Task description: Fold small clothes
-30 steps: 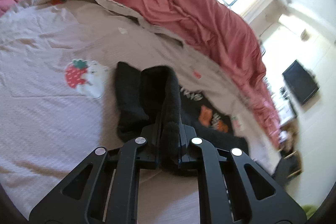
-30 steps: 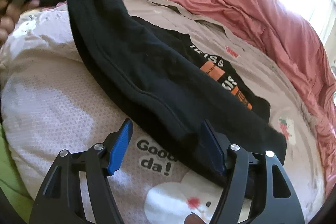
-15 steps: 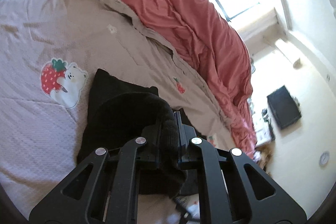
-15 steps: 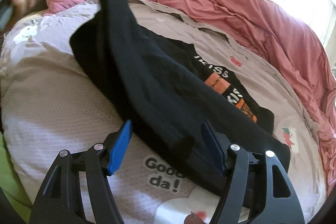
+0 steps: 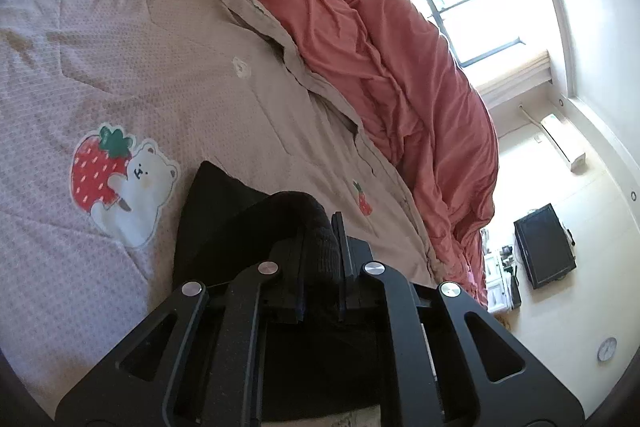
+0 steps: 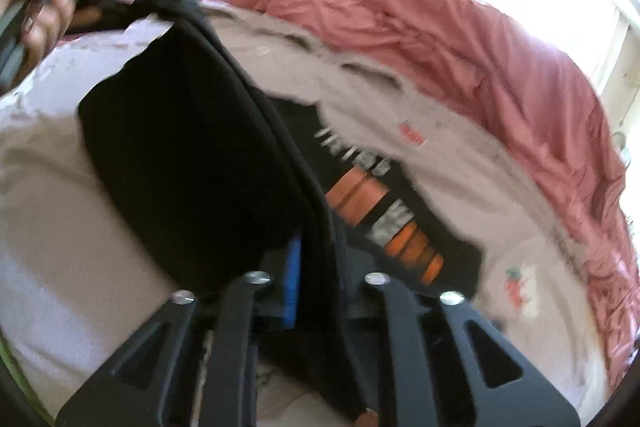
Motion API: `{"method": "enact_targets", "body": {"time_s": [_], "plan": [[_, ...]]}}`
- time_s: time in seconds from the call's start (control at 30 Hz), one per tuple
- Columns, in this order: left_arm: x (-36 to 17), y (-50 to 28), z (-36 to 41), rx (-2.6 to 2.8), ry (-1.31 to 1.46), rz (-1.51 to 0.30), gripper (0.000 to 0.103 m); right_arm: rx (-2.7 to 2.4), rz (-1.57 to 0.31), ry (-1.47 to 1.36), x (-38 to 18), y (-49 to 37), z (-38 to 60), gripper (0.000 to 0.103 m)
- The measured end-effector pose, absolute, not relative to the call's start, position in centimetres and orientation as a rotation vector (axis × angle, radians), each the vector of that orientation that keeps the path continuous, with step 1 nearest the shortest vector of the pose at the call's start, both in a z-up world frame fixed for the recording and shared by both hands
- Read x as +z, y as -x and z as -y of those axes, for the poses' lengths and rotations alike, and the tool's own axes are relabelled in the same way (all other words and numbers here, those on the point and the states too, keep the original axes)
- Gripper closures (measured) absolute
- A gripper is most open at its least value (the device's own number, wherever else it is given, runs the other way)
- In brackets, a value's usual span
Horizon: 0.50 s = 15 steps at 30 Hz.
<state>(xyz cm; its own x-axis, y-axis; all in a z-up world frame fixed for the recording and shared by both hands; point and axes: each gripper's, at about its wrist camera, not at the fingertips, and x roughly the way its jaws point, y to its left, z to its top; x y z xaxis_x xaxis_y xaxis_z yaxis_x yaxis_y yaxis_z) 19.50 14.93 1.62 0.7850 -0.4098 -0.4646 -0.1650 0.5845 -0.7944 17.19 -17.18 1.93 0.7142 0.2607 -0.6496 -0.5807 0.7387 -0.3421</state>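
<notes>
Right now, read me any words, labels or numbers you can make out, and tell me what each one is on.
None can be read.
Black garment: white lettering above orange bars, too blurred to read.
Wall clock: face too small to read.
Bedspread: only strawberry and bear pictures, no words.

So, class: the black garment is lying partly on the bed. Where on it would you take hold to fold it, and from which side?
Grip the black garment at its thick seamed edge, at two spots apart: the left tool pinches its ribbed end, and the right tool has just closed on the edge nearer the bed. Come from the near side, slanting down; the edge is raised, while the printed part lies flat.
</notes>
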Motion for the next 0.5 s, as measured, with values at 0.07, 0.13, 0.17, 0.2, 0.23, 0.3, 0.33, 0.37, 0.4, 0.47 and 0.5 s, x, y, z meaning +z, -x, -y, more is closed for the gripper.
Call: {"method": "enact_targets", "body": {"time_s": [0.07,0.13,0.17,0.2,0.23,0.3,0.33,0.37,0.4,0.47,0.5], "plan": [[1.1,-19.7,-15.0,-0.154,0.94,-0.671,0.099,0.481,-0.606,0.563,2.6,-19.3,17.2,0.091],[0.3,-19.9,-15.4,-0.16,0.935,-0.669,0.098,0.477,-0.62,0.571,2.4,-21.2,17.0,0.091],[-0.1,-19.9,-15.6,-0.164,0.937,-0.668,0.098,0.472,-0.633,0.577,2.1,-22.3,16.8,0.091],[-0.4,-19.9,-15.8,-0.17,0.937,-0.666,0.098,0.471,-0.65,0.581,1.7,-23.3,16.6,0.091],[-0.8,-20.0,-15.9,-0.173,0.931,-0.669,0.097,0.467,-0.665,0.587,1.3,-24.3,16.3,0.09],[-1.4,-20.1,-16.4,-0.18,0.926,-0.669,0.094,0.448,-0.692,0.607,0.4,-26.1,15.6,0.088],[-1.7,-20.0,-16.7,-0.173,0.922,-0.668,0.088,0.436,-0.702,0.612,0.0,-26.7,15.3,0.088],[-1.8,-19.9,-17.0,-0.164,0.921,-0.661,0.081,0.421,-0.713,0.617,-0.3,-27.3,15.1,0.087],[-1.8,-19.6,-17.6,-0.153,0.922,-0.645,0.079,0.411,-0.723,0.618,-0.5,-27.9,15.0,0.082],[-1.9,-19.3,-18.4,-0.138,0.935,-0.626,0.079,0.388,-0.716,0.631,-0.9,-28.8,14.8,0.067],[-1.9,-19.0,-18.9,-0.122,0.94,-0.62,0.079,0.36,-0.707,0.643,-1.0,-29.4,14.9,0.053]]}}
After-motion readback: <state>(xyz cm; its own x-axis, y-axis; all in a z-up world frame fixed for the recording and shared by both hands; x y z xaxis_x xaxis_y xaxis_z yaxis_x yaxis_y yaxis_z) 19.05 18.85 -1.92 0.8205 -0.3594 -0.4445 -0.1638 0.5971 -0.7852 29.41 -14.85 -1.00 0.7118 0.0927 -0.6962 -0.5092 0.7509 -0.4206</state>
